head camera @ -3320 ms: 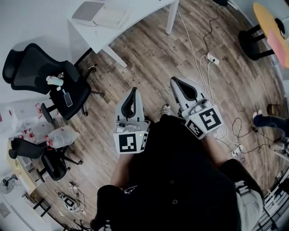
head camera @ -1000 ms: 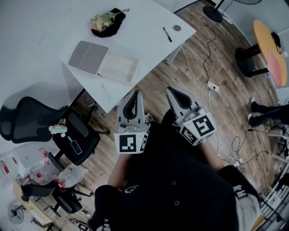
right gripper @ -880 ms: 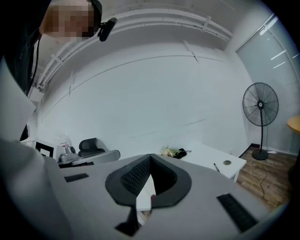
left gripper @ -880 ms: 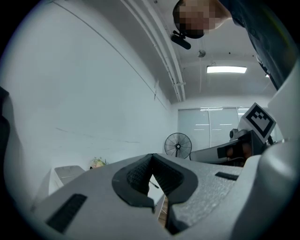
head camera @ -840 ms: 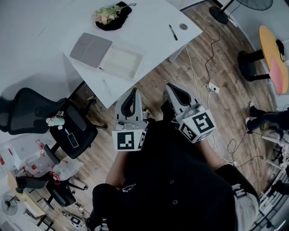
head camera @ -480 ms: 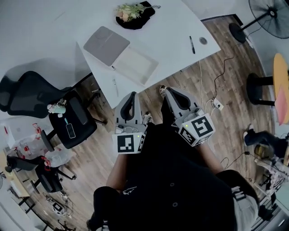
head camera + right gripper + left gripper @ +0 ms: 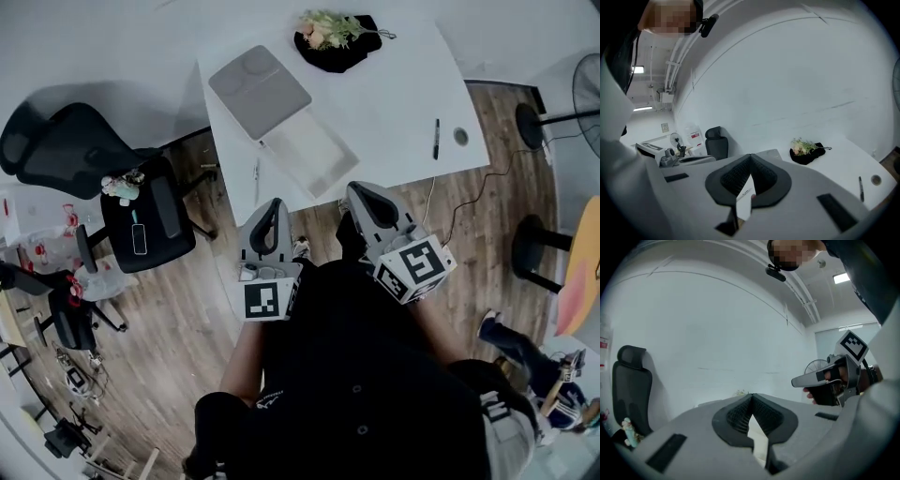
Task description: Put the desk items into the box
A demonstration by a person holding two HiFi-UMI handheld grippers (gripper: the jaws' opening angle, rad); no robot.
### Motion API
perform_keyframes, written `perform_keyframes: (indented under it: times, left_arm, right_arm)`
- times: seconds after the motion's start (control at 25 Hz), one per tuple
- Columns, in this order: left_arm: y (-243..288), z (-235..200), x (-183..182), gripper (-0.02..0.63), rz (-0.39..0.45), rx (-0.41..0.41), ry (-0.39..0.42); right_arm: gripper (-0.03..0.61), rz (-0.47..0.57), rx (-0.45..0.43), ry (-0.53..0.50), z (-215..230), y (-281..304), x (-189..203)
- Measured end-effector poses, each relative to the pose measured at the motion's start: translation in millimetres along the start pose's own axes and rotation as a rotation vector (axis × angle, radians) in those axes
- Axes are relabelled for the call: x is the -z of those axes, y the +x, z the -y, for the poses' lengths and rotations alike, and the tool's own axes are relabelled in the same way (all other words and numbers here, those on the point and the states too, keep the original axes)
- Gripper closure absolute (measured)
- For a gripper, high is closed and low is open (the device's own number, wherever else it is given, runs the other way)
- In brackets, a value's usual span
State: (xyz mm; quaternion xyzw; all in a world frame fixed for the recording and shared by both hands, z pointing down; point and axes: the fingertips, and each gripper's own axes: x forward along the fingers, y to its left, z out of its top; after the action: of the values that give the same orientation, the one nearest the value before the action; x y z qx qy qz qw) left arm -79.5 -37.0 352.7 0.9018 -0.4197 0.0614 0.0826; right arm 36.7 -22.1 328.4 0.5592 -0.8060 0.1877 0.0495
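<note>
A white desk point(image 7: 394, 94) stands ahead of me. On it lie a flat grey case point(image 7: 260, 91), an open white box point(image 7: 309, 155), a black pouch with flowers point(image 7: 336, 37), a black marker point(image 7: 436, 138), a small round cap point(image 7: 459, 136) and a thin pen point(image 7: 255, 171). My left gripper point(image 7: 275, 203) and right gripper point(image 7: 363, 190) are held close to my body, short of the desk's near edge. Both are shut with nothing between the jaws. The right gripper view shows the flower pouch point(image 7: 807, 152) and marker point(image 7: 860, 188) beyond the shut right gripper point(image 7: 750, 158).
Two black office chairs point(image 7: 56, 141) point(image 7: 150, 220) stand left of the desk, one carrying a phone and small items. A fan point(image 7: 586, 94) and a black stool point(image 7: 530, 253) are at the right, with cables on the wooden floor. Another person's leg point(image 7: 511, 342) shows lower right.
The view has swung toward the desk, which now lies straight ahead and closer. Both grippers stay shut in front of my body, in much the same pose.
</note>
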Motion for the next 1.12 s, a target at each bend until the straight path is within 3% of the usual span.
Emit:
perform_keyframes:
  times: [0.32,0.8,1.12]
  left_arm:
    - [26,-39,39,0.606,-0.101,-0.169,0.004]
    - [32,-97,132,0.606,-0.290,-0.324,0.031]
    - [53,-107,205,0.604,-0.455,-0.285,0.044]
  right_arm:
    - [0.580,-0.063,-0.087,-0.050,23,33,-14]
    - [0.580,-0.164,-0.175,-0.059,14,63,13]
    - [0.580,-0.220,-0.170,-0.052,24,66,27]
